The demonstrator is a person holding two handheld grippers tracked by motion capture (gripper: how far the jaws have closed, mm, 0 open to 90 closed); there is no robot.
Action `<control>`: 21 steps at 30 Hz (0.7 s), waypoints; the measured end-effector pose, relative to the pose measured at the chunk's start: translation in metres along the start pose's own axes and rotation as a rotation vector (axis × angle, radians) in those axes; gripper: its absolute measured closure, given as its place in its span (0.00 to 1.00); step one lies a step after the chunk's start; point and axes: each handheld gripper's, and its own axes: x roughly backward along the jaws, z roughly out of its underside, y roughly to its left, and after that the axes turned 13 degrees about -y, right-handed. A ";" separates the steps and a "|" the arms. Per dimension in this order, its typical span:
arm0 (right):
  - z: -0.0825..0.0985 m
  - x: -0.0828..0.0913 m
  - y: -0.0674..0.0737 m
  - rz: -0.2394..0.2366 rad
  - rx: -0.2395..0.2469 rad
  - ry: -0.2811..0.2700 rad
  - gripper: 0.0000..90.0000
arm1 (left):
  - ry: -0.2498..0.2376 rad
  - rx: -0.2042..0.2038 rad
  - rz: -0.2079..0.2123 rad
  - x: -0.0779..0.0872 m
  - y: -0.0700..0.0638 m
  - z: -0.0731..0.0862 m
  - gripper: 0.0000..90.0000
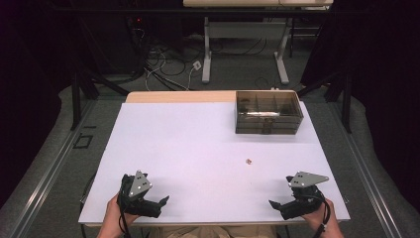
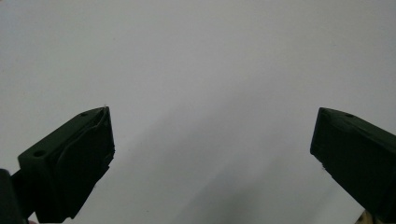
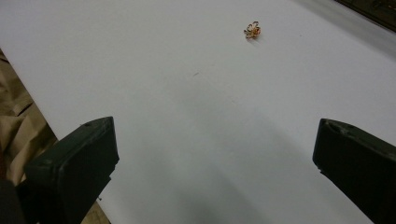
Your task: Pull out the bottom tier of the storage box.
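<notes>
White tabletop (image 1: 198, 144) spreads out in front of me under a dim room, with a dark sectioned box (image 1: 268, 112) sitting at its far right corner and bare floor and cables beyond. Between that box and my hands lies a small trinket (image 1: 248, 160), a tangle of gold wire with orange bits, alone on the open surface a little right of the middle. I have the right claw (image 1: 277, 204) resting at the near right edge with its jaws spread wide and nothing between them; from its own camera the trinket (image 3: 252, 31) sits ahead and slightly toward the right jaw, well apart from the tips. I hold the left claw (image 1: 161, 202) at the near left edge, jaws likewise standing wide over plain white, empty. The trinket looks nearer to my right hand than to my left, so I judge the right claw is the one to send forward and inward. It is too small for me to read any long axis, so jaw alignment probably matters little.
</notes>
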 end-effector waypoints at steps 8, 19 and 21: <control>-0.001 -0.002 0.000 -0.006 0.001 0.011 0.00 | 0.008 -0.015 0.002 -0.001 0.000 0.000 0.00; -0.004 -0.007 -0.002 0.019 0.006 0.019 0.00 | 0.012 -0.008 0.009 -0.001 0.000 0.000 0.00; -0.005 -0.009 -0.004 0.020 0.002 0.030 0.00 | 0.014 -0.008 0.010 -0.001 0.000 0.000 0.00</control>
